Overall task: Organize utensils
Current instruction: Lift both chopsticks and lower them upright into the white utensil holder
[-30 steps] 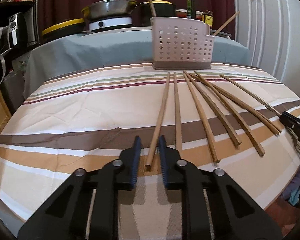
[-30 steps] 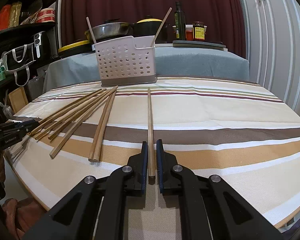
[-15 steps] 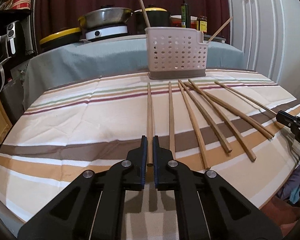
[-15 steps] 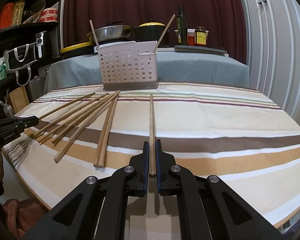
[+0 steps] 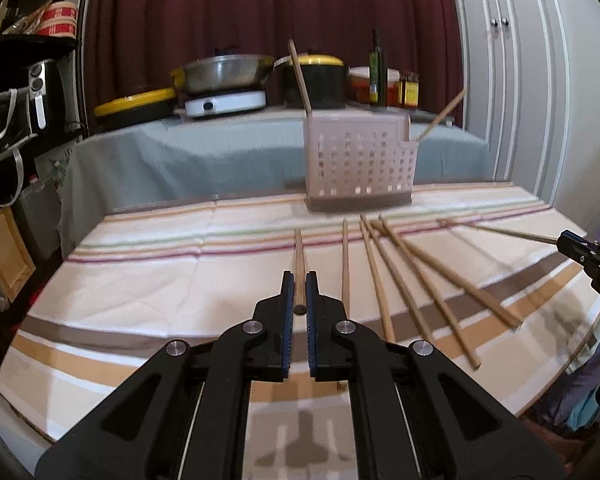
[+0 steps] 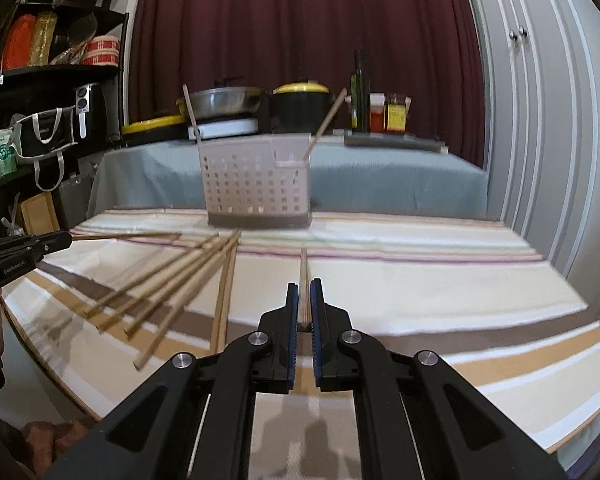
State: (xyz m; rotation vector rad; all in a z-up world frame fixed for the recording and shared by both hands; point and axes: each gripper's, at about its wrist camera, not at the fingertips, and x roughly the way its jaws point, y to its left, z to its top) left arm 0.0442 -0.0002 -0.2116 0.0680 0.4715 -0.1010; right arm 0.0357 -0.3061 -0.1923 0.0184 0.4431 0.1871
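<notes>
Holding: one chopstick (image 5: 299, 264) is clamped between the blue-padded jaws of the left gripper (image 5: 299, 280), pointing forward and raised off the striped tablecloth (image 5: 140, 280)
Right gripper: a second chopstick (image 6: 303, 276) is pinched in the right gripper (image 6: 304, 286), jaws narrowed onto its near end; it is aimed toward the basket (image 6: 256, 184)
Seen from the other side: the right gripper's black tip shows at the right edge of the left view with a chopstick running from it above the cloth; the left gripper's tip shows the same way at the left edge of the right view
Loose chopsticks: five more (image 5: 416, 280) are fanned out flat on the cloth between the two grippers, blurred
Basket: a pale perforated holder is standing upright at the far edge of the cloth, with two sticks (image 5: 300, 80) leaning out of it, one at each end
Background: pans (image 5: 224, 74), a black pot with a yellow lid (image 5: 314, 78) and bottles are set on a grey-covered table behind
</notes>
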